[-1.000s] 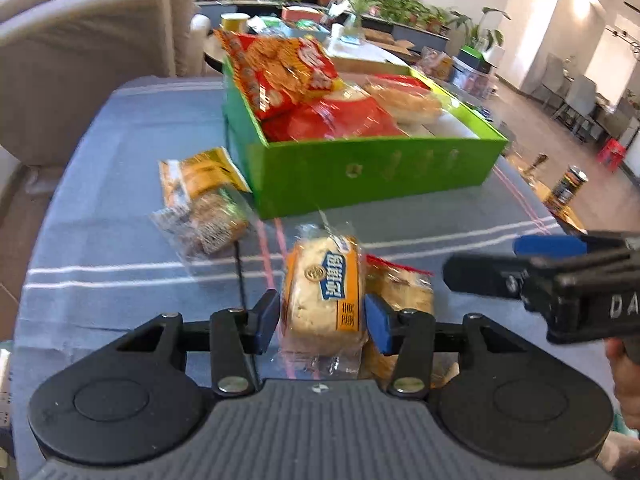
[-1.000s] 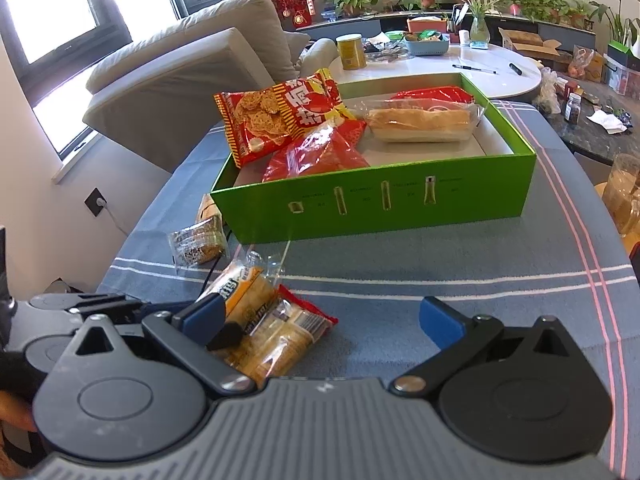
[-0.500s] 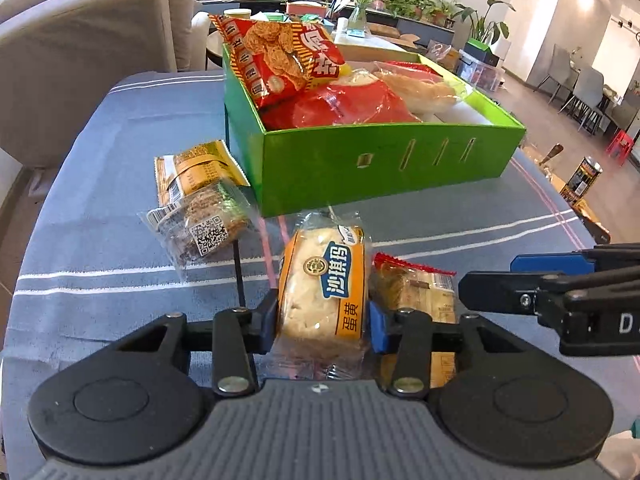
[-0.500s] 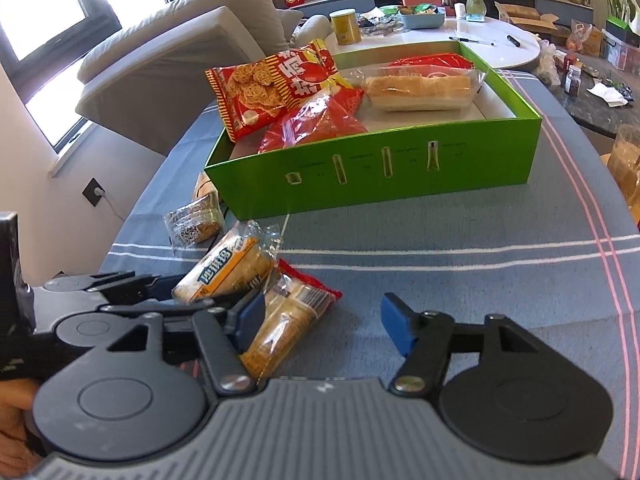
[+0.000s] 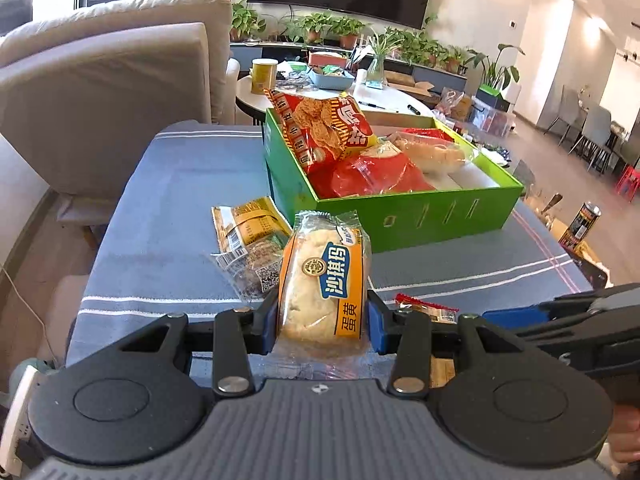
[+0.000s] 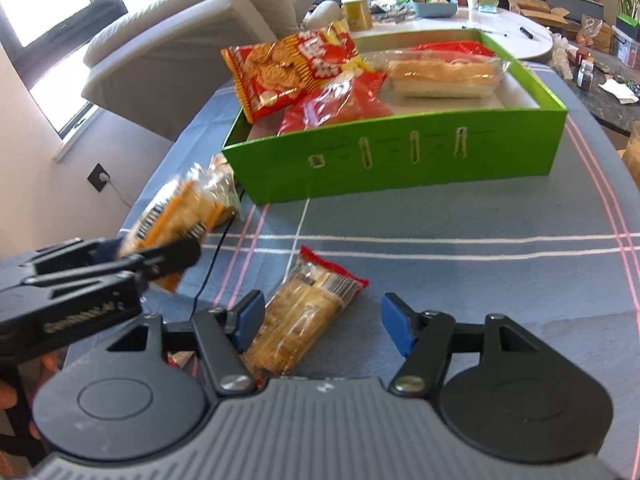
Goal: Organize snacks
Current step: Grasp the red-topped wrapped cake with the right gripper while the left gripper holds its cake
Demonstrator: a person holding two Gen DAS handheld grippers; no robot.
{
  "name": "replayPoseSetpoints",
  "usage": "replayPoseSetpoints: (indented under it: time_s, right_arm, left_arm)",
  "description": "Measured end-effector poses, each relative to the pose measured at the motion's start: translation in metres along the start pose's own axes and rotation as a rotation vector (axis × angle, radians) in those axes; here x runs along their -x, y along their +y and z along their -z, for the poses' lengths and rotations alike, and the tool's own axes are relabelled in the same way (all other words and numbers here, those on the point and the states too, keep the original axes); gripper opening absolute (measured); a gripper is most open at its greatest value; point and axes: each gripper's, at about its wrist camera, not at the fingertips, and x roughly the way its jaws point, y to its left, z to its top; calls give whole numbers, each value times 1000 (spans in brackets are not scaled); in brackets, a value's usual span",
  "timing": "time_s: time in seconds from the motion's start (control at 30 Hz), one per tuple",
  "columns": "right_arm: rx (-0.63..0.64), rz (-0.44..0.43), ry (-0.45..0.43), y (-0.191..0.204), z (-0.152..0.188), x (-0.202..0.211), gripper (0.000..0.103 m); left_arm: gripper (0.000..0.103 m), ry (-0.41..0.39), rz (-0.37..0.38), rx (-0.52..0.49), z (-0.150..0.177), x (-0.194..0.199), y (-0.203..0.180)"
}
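Orange-labelled cake packet point(image 5: 324, 280) now lifted, long axis along left tongs point(image 5: 322, 324).

The left gripper point(image 5: 323, 326) is a black tool with two blue pads. Its pads squeeze a clear and orange wrapped cake point(image 5: 323, 280) from both sides, and the cake sticks up and forward from between them. The jaws have just been closing on it. In the right camera this gripper looks blurry and sits off the table. The right gripper point(image 6: 324, 324) points down at the table. Its jaws stand wide apart and hold nothing. A bit of a hand point(image 6: 8, 394) shows behind the left tool.
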Motion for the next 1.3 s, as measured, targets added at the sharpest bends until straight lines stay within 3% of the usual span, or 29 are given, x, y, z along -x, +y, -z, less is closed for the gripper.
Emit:
replayPoseSetpoints:
  time_s: [0.63, 0.93, 1.07, 1.23, 1.27, 1.3]
  right_arm:
    - [105, 59, 43, 26, 4, -26, 90]
    - [118, 110, 12, 4, -1, -18, 90]
    - [85, 102, 15, 1, -2, -18, 97]
    - [105, 89, 35, 7, 3, -23, 98]
    - [114, 94, 29, 7, 4, -23, 96]
    - [125, 99, 21, 8, 4, -23, 87]
  left_arm:
    - [40, 4, 9, 20, 6, -4, 7]
    - [40, 9, 20, -2, 8, -6, 0]
    - [40, 20, 16, -14, 8, -9, -4]
    - [40, 25, 10, -22, 6, -10, -8]
    - [40, 25, 10, -24, 7, -10, -9]
    - [40, 24, 9, -25, 6, -10, -9]
